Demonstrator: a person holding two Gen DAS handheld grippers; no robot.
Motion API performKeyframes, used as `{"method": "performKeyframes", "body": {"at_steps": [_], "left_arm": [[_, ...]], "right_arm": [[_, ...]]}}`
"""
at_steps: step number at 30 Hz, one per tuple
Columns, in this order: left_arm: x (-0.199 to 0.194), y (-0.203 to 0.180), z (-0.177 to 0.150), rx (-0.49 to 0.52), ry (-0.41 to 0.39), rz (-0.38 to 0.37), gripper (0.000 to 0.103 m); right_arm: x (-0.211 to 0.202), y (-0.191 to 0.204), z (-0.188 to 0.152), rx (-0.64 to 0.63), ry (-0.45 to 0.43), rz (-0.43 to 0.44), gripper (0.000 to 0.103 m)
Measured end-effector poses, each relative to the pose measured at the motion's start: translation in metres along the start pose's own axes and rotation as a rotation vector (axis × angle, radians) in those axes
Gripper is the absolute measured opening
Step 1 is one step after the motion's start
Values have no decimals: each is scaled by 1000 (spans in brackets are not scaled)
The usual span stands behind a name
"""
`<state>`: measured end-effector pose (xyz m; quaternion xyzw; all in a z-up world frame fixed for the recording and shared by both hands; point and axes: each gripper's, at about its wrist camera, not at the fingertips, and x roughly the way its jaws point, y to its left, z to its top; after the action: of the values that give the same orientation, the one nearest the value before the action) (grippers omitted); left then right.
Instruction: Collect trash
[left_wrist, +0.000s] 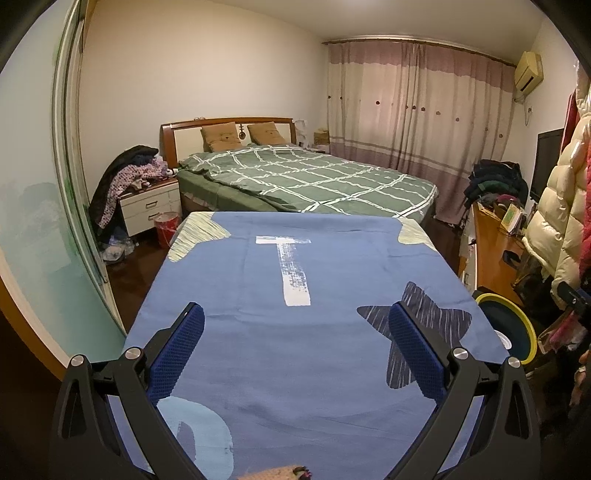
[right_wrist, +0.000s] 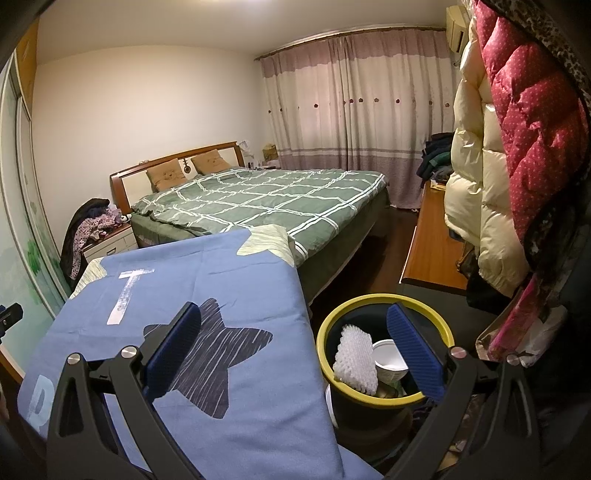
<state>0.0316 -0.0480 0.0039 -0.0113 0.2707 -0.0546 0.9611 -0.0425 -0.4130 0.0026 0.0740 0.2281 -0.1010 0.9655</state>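
A dark bin with a yellow rim (right_wrist: 325, 354) stands on the floor just right of the table covered in a blue cloth (right_wrist: 236, 295). Inside it lie a white foam net sleeve (right_wrist: 356, 360) and a white paper cup (right_wrist: 391, 363). My right gripper (right_wrist: 295, 350) hovers open over the table's right edge and the bin, with nothing between its fingers. My left gripper (left_wrist: 295, 347) is open above the blue cloth (left_wrist: 295, 266), also empty. The bin's yellow rim (left_wrist: 524, 325) shows at the right in the left wrist view.
A bed with a green checked cover (left_wrist: 306, 177) lies beyond the table. A nightstand piled with clothes (left_wrist: 147, 188) and a red bucket (left_wrist: 166, 225) stand at the left. Hanging padded coats (right_wrist: 509, 147) and a wooden bench (right_wrist: 432, 243) crowd the right side.
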Motion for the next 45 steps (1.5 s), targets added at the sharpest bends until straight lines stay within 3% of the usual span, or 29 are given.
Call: {"method": "performKeyframes", "body": {"at_steps": [45], "left_arm": [[23, -4, -6, -18, 36, 15, 98]], "right_arm": [[11, 6, -2, -6, 18, 4, 96]]}}
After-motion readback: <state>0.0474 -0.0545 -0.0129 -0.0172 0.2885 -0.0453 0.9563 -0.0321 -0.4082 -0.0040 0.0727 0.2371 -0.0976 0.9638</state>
